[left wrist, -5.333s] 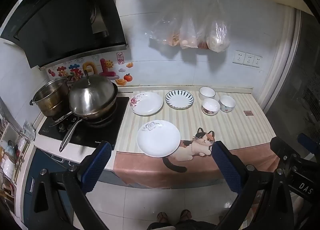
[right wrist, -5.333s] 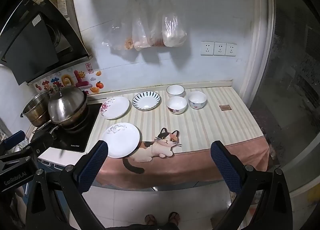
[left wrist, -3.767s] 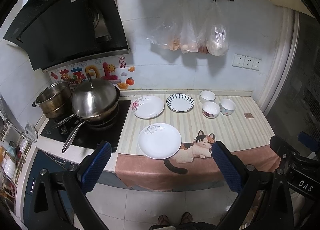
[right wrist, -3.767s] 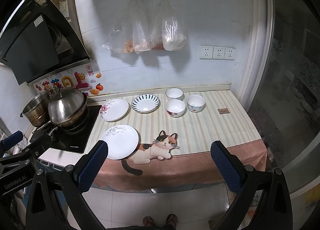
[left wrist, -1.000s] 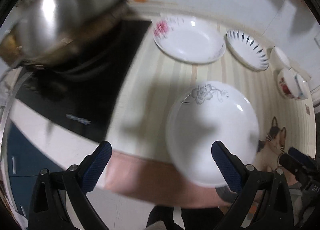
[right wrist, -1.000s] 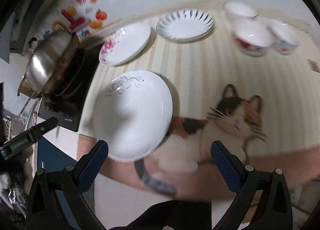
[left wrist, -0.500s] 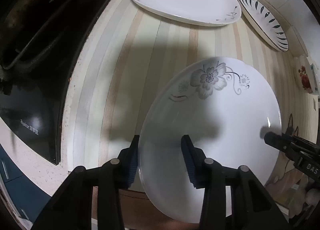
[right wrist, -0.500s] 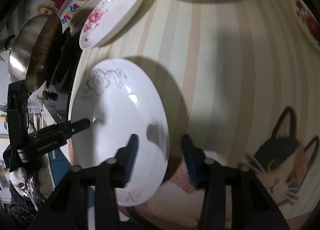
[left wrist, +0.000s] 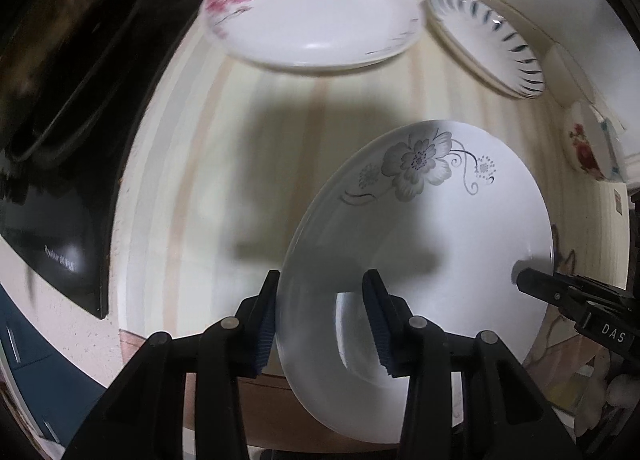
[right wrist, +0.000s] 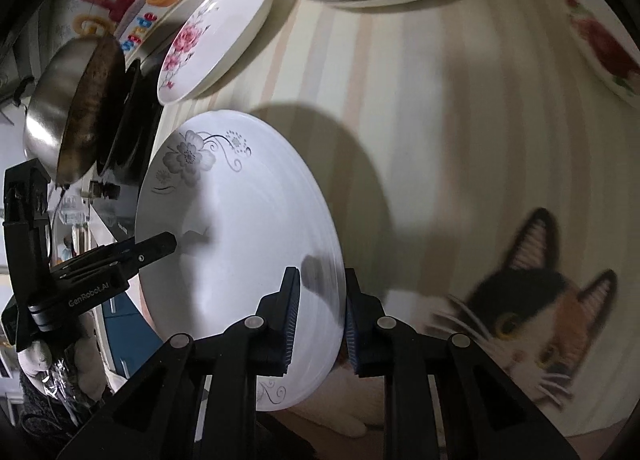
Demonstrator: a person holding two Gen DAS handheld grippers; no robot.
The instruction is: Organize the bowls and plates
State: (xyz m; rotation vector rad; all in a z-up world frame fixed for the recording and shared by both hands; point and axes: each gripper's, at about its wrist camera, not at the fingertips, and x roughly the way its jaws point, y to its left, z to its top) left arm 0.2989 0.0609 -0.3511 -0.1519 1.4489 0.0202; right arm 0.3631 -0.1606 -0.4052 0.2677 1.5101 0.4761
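Observation:
A white plate with a grey flower (left wrist: 440,228) lies on the striped mat near the counter's front edge. My left gripper (left wrist: 320,280) points down over its left rim, shut on it: one pad outside the rim, the other on the inner slope. My right gripper (right wrist: 321,276) straddles the opposite rim of the same plate (right wrist: 240,220). Its jaws are closing, the outer pad at the rim and the inner one just above the dish surface. Behind stand a pink-flowered plate (left wrist: 316,16), a blue-striped plate (left wrist: 488,40) and a red-flowered bowl (left wrist: 588,148).
A black cooktop (left wrist: 60,140) borders the mat on the left, with a steel wok (right wrist: 68,108) on it. The mat's cat picture (right wrist: 540,300) lies right of the plate. The counter's front edge runs just under both grippers.
A second ago both grippers stood wide open above the plate. They have since come down and narrowed around its opposite rims; the right jaws are narrower than half a second ago.

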